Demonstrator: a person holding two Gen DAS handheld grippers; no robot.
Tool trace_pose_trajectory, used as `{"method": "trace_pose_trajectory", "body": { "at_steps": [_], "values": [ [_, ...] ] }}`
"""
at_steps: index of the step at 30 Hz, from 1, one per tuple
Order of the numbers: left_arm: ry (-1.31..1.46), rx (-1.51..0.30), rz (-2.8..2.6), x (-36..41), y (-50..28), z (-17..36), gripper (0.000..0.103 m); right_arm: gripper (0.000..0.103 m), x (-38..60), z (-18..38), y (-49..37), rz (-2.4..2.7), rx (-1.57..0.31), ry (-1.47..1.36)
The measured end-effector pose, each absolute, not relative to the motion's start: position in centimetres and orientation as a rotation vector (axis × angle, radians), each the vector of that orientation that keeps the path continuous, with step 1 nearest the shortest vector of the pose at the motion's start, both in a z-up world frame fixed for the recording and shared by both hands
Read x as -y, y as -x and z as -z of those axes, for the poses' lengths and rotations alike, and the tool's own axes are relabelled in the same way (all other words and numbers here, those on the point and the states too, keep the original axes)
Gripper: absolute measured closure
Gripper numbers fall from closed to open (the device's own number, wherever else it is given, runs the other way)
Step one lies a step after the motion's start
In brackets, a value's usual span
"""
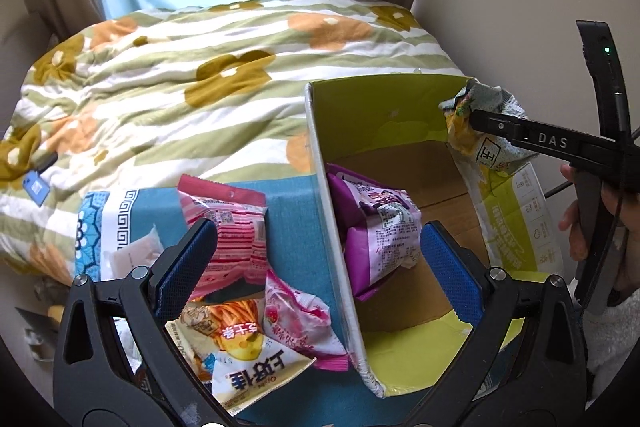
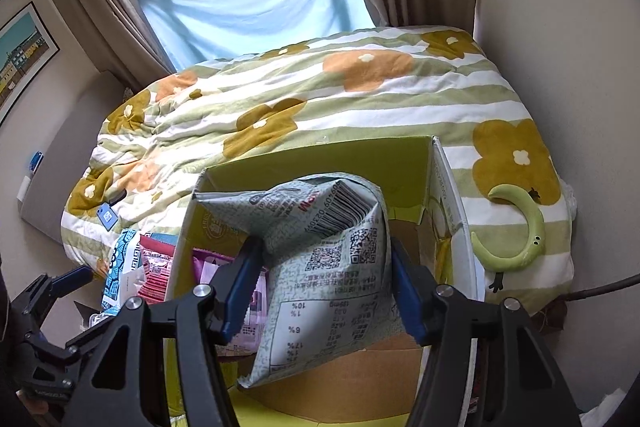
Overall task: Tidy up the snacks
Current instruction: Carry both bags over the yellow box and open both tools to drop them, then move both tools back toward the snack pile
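Note:
An open cardboard box (image 1: 320,163) with green flaps stands on a blue surface; it also shows in the right wrist view (image 2: 400,163). Purple snack packs (image 1: 380,227) lie inside it. My right gripper (image 2: 326,287) is shut on a pale green-grey snack bag (image 2: 332,267) and holds it above the box; this bag shows at the box's far right corner in the left wrist view (image 1: 488,123). My left gripper (image 1: 320,255) is open and empty, straddling the box's left wall. Pink packs (image 1: 236,227) and a yellow-white chip bag (image 1: 240,351) lie left of the box.
A bed with a flowered, striped quilt (image 1: 200,67) fills the background under a window with curtains. A green crescent toy (image 2: 520,235) lies on the quilt right of the box. A blue tag (image 1: 38,187) lies at the quilt's left edge.

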State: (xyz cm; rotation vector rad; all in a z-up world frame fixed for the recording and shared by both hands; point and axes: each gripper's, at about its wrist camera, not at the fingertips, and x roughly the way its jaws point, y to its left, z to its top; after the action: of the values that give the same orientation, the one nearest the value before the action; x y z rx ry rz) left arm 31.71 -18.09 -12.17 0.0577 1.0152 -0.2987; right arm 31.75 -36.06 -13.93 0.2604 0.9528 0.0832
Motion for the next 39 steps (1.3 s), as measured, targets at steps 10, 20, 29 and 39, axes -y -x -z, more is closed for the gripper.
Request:
{"method": "trace_pose_trajectory", "body": {
  "at_steps": [10,20,29,39],
  "values": [
    [-0.067,-1.021,0.253,17.0,-30.4,12.9,0.002,0.008,35.4,15.3,-31.3,-0.009,-0.906,-0.138],
    [-0.081,-0.934,0.236,17.6,-27.5,9.0,0.002,0.008,35.6,11.5,-26.7,-0.039,-0.873,-0.125],
    [-0.042,-0.885,0.120,14.5,-21.5,5.6,0.002,0.008,34.2,7.7,-22.6,-0.131,-0.809,-0.095],
    [0.015,-0.872,-0.027,7.5,-15.7,4.5,0.002,0.008,30.6,5.9,-19.5,-0.242,-0.755,-0.057]
  ]
}}
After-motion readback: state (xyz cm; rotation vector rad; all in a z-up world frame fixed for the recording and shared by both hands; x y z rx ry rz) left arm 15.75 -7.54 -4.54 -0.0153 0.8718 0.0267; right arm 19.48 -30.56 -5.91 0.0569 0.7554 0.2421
